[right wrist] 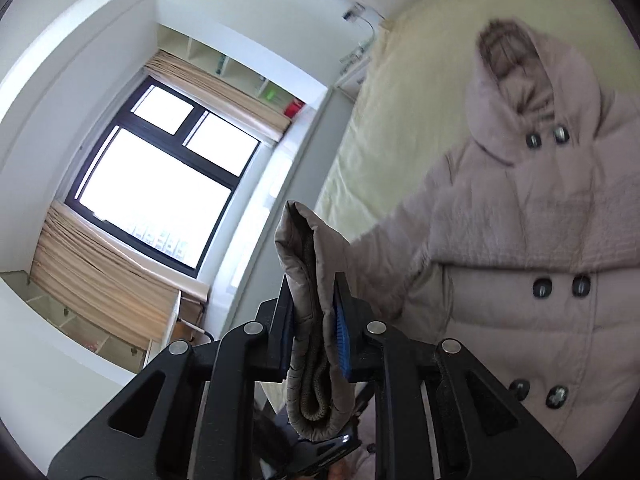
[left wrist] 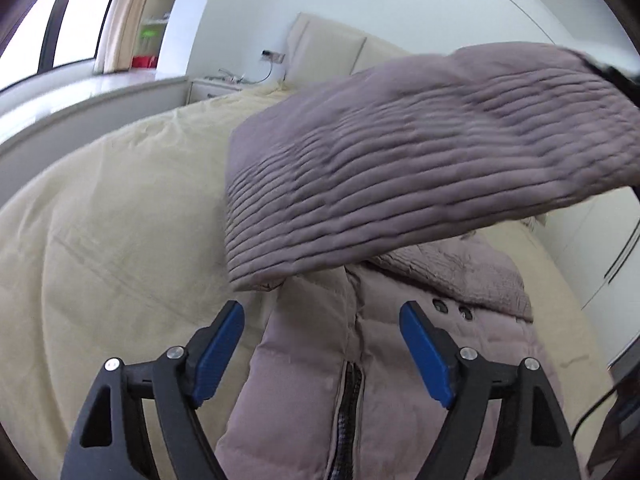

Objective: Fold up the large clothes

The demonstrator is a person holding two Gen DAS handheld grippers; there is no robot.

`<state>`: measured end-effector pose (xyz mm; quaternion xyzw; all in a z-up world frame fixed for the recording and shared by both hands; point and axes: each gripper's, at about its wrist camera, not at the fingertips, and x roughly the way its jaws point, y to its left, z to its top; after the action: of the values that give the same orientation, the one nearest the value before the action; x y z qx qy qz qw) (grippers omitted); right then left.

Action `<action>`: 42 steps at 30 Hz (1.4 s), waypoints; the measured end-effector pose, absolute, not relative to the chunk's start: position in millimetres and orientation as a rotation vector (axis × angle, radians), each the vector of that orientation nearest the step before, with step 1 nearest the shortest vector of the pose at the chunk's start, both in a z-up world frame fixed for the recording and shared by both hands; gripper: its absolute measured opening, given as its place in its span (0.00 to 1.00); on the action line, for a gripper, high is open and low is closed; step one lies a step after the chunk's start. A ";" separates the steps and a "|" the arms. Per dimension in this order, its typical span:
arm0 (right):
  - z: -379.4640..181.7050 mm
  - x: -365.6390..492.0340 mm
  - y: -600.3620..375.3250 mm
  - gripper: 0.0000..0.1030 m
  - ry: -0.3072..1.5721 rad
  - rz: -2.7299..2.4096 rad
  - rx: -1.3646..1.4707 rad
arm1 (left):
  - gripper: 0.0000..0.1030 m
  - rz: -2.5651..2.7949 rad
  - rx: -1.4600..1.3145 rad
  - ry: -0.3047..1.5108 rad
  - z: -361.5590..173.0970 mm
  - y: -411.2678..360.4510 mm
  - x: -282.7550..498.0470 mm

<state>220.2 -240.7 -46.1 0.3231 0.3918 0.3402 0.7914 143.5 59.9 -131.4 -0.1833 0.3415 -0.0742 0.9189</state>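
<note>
Bright window [right wrist: 160,184], white walls, cream bed [left wrist: 120,208].

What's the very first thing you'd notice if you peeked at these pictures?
A big puffy pinkish coat lies spread on the pale yellow bed, hood up top and dark buttons down its front. The right claw pinches the sleeve's cuff, so the ribbed sleeve hangs in the air. The left claw gapes open above the zipper.
</note>
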 end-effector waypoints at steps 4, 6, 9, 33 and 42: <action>30.5 218.7 -265.0 0.16 0.680 0.760 0.678 | 0.80 -0.155 -0.417 0.735 -135.1 47.9 194.5; 58.0 218.4 -277.9 0.16 0.624 0.769 0.672 | 0.80 -0.124 -0.380 0.732 -137.6 38.4 216.8; 86.3 220.2 -300.1 0.16 0.561 0.752 0.645 | 0.78 -0.104 -0.399 0.749 -145.7 36.3 246.8; -261.5 301.9 -552.2 0.16 0.760 0.164 1.196 | 0.78 0.057 0.106 0.838 -176.9 28.7 248.8; -181.3 270.9 -555.0 0.81 0.626 0.021 0.923 | 0.63 0.004 0.089 0.689 -117.4 28.2 296.0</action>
<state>270.9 -555.0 -181.3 0.4378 0.2970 0.0102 0.8486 296.0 28.2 -117.4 0.0436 0.3378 0.0018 0.9402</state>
